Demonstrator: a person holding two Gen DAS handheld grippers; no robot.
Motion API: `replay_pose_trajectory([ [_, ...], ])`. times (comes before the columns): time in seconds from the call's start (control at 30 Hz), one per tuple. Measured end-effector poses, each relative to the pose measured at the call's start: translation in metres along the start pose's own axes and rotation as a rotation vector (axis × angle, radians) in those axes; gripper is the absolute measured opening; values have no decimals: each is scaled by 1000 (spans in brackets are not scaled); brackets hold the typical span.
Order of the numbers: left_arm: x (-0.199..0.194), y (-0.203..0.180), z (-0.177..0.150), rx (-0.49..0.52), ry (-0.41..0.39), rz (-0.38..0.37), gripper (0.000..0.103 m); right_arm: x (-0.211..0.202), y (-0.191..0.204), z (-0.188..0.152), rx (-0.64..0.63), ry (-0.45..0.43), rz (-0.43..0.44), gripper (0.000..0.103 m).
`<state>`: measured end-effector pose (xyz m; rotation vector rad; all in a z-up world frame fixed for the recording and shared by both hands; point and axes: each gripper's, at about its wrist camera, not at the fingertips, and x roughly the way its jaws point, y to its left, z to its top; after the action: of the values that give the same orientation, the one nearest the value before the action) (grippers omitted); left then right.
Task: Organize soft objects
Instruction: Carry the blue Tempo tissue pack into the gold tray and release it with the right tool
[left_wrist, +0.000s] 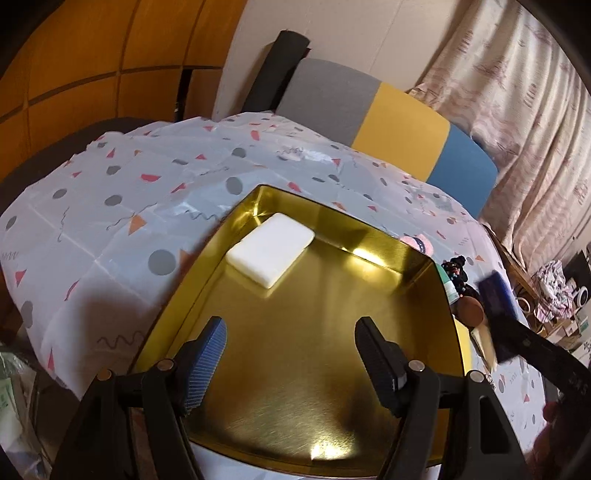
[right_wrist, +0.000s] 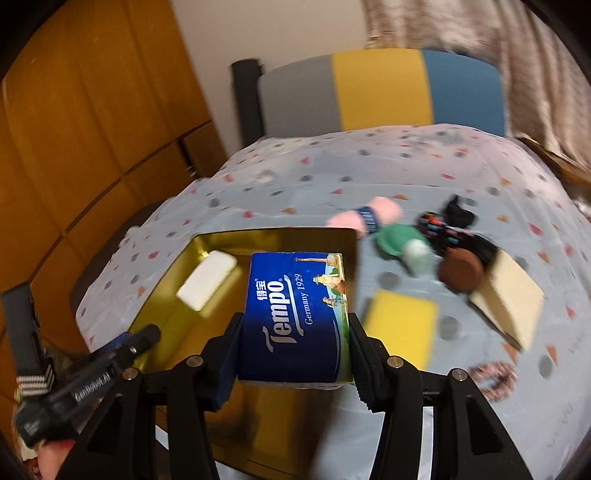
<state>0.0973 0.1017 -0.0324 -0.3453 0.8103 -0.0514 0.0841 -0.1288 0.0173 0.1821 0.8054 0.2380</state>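
Tissue pack (right_wrist: 295, 317): soft, light, slick wrap; gripped at mid sides by my right hand-held gripper (right_wrist: 293, 345), jaws half shut on it.
Left hand-held gripper (left_wrist: 290, 354): jaws apart, empty, over gold tin (left_wrist: 424, 280).
Risk: squeeze too hard & pack dents.

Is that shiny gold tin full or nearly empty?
Nearly empty: the shiny gold metal tin holds only one white rectangular sponge block near its far corner; the rest is bare metal.

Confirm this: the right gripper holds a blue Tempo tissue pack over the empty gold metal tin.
Not empty. The left wrist view shows a white rectangular sponge lying in the gold metal tin. The right gripper does hold the blue Tempo tissue pack.
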Motion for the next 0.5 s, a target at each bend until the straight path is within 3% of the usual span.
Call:
replay_pose_trajectory([
  [0.2,-4,8,-4,-3,4,10,73,52,30,18,-39,99,28,53],
  [0.5,-2,14,-7,-16,8,39,73,128,42,43,-22,219,-42,53],
])
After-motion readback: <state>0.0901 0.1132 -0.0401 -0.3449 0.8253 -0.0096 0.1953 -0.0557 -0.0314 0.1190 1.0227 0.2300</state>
